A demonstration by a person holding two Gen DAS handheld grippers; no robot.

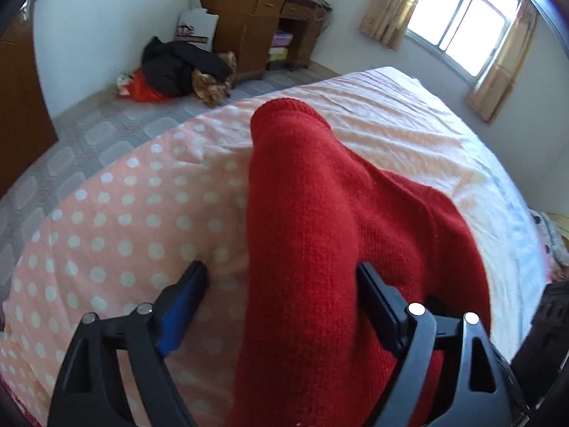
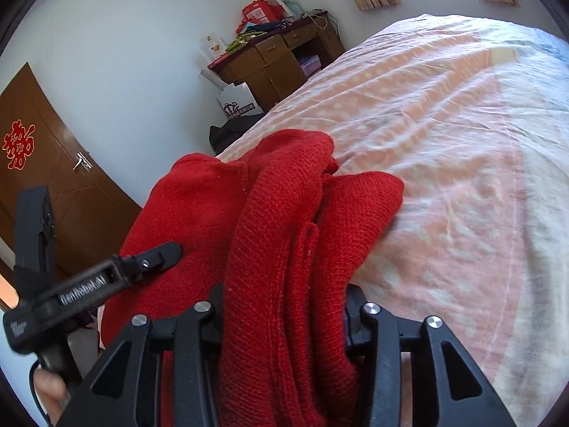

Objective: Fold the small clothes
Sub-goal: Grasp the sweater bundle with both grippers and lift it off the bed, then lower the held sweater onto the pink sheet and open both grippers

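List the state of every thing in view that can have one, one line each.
red knit garment: bunched in folds on the bed, not laid flat
left gripper: open, its fingers apart on either side of the garment's edge
right gripper: thick folds of the garment fill its jaws; grip unclear
bed cover: spread out, lightly wrinkled
door: shut
curtains: drawn aside
desk drawers: shut

A: Bright daylight floods in through the window, which is blown out to white.

B: It washes the far end of the bed pale, too. Both views bow hard, with dark corners.

A: The sweater close to the lens looks soft.
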